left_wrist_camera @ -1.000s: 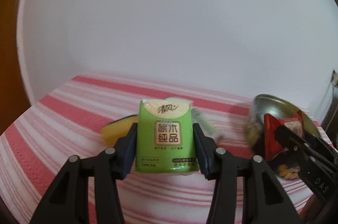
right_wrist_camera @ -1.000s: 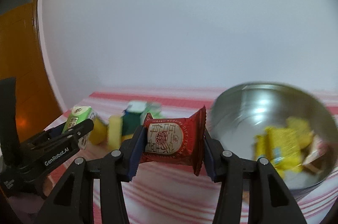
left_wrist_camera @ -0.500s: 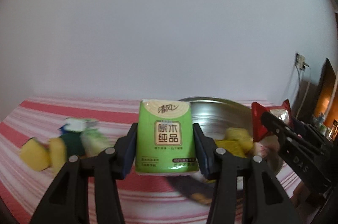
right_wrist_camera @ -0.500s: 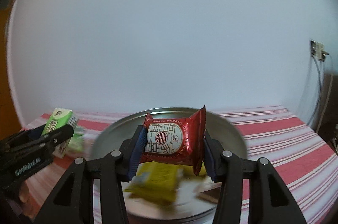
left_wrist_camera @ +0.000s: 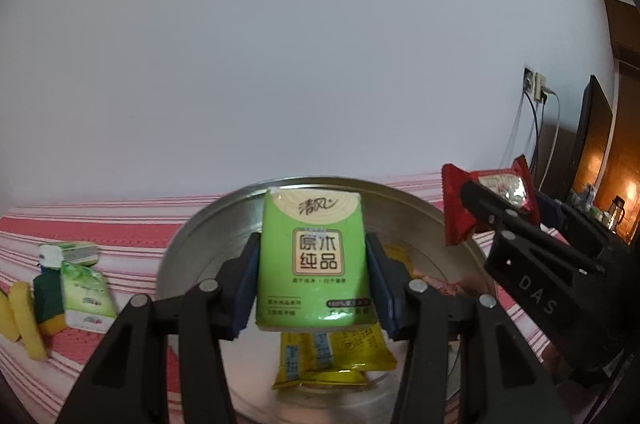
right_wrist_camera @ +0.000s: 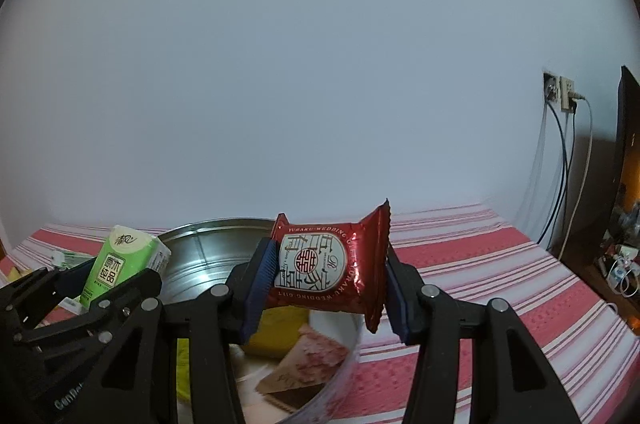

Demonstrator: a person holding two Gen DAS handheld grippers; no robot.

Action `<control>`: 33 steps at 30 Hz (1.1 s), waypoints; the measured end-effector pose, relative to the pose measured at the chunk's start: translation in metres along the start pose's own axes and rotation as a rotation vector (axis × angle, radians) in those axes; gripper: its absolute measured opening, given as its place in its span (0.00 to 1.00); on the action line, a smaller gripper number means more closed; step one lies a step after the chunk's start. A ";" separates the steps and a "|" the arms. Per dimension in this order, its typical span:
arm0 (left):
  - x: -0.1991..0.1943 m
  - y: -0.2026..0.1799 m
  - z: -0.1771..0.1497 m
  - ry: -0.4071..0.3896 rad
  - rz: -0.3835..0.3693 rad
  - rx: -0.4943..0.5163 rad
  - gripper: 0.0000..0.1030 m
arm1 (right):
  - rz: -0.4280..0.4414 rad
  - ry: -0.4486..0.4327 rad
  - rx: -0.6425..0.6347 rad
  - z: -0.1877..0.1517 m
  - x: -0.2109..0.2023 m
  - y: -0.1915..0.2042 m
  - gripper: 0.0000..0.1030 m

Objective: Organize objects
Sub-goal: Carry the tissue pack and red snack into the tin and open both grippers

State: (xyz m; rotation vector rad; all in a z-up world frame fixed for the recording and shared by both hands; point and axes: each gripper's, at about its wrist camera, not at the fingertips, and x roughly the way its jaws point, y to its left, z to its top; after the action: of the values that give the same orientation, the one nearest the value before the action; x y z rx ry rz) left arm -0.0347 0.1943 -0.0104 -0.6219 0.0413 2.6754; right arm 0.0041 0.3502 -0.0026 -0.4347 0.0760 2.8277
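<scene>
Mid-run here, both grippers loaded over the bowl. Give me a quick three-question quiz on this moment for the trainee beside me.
1. True or false: the left gripper is shut on the green tissue pack.
2. What does the right gripper hold? A) yellow sponge B) red snack packet C) nothing
3. Fill in: both held items hang above the metal ____.

Key: 1 true. 2 B. 3 bowl; yellow packets already lie in it.

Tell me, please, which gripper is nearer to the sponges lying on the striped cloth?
Left. The left gripper, holding the green tissue pack, is beside the sponges; the right gripper, with the red snack, is farther, across the metal bowl.
</scene>
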 end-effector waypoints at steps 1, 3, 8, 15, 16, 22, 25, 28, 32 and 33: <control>0.001 0.000 -0.001 0.003 -0.002 0.001 0.48 | -0.003 0.008 -0.002 0.000 0.003 0.001 0.51; 0.002 0.001 -0.003 0.006 0.002 0.005 0.48 | -0.005 0.025 -0.001 0.000 0.008 0.003 0.51; 0.004 0.009 -0.005 0.009 0.029 0.015 0.48 | -0.005 0.047 -0.007 -0.006 0.009 0.011 0.51; 0.015 0.004 -0.003 0.022 0.034 0.018 0.48 | -0.007 0.076 -0.020 -0.009 0.003 0.011 0.51; 0.016 0.004 -0.004 0.026 0.035 0.018 0.48 | -0.006 0.080 -0.021 -0.010 0.004 0.013 0.51; 0.018 0.006 -0.008 0.034 0.044 0.021 0.48 | -0.002 0.096 -0.023 -0.014 0.003 0.023 0.52; 0.019 0.006 -0.009 0.035 0.047 0.027 0.48 | -0.002 0.098 -0.025 -0.013 0.000 0.028 0.52; 0.019 0.007 -0.009 0.033 0.053 0.020 0.48 | 0.014 0.099 -0.017 -0.016 0.003 0.026 0.52; 0.013 0.009 -0.009 0.008 0.055 0.021 0.63 | 0.057 0.107 0.017 -0.020 0.008 0.018 0.62; 0.013 0.009 -0.008 -0.001 0.061 0.020 0.69 | 0.046 0.095 0.026 -0.020 0.005 0.018 0.65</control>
State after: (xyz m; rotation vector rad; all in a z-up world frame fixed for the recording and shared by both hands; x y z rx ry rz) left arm -0.0448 0.1901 -0.0239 -0.6230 0.0881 2.7309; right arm 0.0001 0.3327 -0.0234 -0.5686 0.1430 2.8467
